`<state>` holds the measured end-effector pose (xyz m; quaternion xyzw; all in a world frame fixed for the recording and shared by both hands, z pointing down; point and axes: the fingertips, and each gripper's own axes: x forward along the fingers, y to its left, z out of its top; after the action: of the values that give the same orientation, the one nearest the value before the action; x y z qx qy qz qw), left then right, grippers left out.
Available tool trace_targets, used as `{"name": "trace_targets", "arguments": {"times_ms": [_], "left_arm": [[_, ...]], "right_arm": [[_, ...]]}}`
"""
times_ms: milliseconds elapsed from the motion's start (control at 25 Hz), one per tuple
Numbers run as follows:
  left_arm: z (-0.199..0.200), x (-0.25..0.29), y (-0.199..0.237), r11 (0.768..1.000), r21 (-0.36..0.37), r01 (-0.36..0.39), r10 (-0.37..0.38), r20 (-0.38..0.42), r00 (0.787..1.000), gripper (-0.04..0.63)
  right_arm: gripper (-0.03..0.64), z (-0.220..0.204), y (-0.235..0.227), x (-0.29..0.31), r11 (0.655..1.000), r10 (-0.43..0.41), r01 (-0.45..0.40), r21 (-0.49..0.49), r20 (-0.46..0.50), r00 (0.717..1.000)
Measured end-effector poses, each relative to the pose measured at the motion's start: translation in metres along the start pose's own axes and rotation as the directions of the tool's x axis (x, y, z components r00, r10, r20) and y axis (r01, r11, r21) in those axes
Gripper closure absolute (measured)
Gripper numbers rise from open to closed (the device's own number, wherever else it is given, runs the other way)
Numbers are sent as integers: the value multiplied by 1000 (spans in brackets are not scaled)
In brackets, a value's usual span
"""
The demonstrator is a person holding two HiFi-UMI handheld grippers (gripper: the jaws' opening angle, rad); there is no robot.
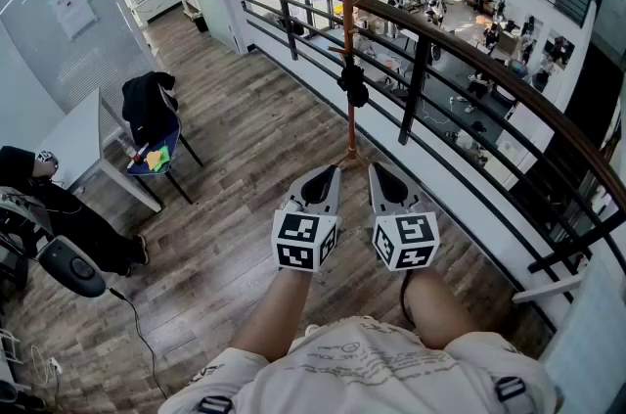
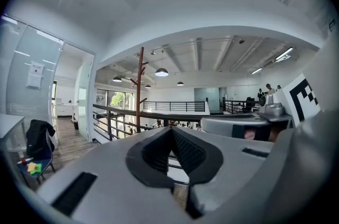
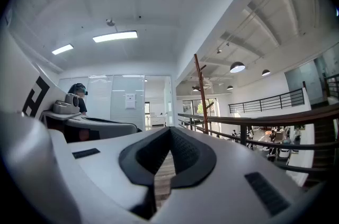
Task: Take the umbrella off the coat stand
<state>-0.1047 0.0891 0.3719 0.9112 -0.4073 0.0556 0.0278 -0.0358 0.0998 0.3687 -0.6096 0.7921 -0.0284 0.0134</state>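
Note:
A thin reddish-brown coat stand (image 1: 345, 21) rises beside the balcony railing, straight ahead of me. A small black folded umbrella (image 1: 352, 82) hangs partway down its pole. My left gripper (image 1: 328, 173) and right gripper (image 1: 378, 169) are side by side below the stand's foot, both pointing toward it, both shut and holding nothing. In the left gripper view the coat stand (image 2: 139, 88) shows far off, left of the shut gripper (image 2: 170, 131). In the right gripper view the coat stand (image 3: 201, 93) stands a little right of the shut gripper (image 3: 169, 131).
A dark metal railing (image 1: 423, 50) runs diagonally past the stand, with an open atrium below it on the right. At left stand a chair with a black jacket (image 1: 150, 106) and a white table (image 1: 73, 143), with a seated person (image 1: 59, 207). Wood floor (image 1: 235, 207) lies between.

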Motion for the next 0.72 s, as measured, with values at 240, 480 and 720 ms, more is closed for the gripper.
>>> {"name": "trace_targets", "arguments": {"times_ms": [240, 480, 720], "left_arm": [[3, 13, -10, 1000, 6, -7, 7, 3, 1000, 603], [3, 34, -36, 1000, 4, -12, 12, 6, 1000, 603], [1, 56, -56, 999, -1, -34, 34, 13, 999, 603]], "right_arm": [[615, -1, -17, -2, 1000, 6, -6, 11, 1, 1000], [615, 3, -53, -12, 1000, -5, 5, 12, 8, 1000], [615, 4, -85, -15, 1000, 13, -13, 2, 23, 1000]]}}
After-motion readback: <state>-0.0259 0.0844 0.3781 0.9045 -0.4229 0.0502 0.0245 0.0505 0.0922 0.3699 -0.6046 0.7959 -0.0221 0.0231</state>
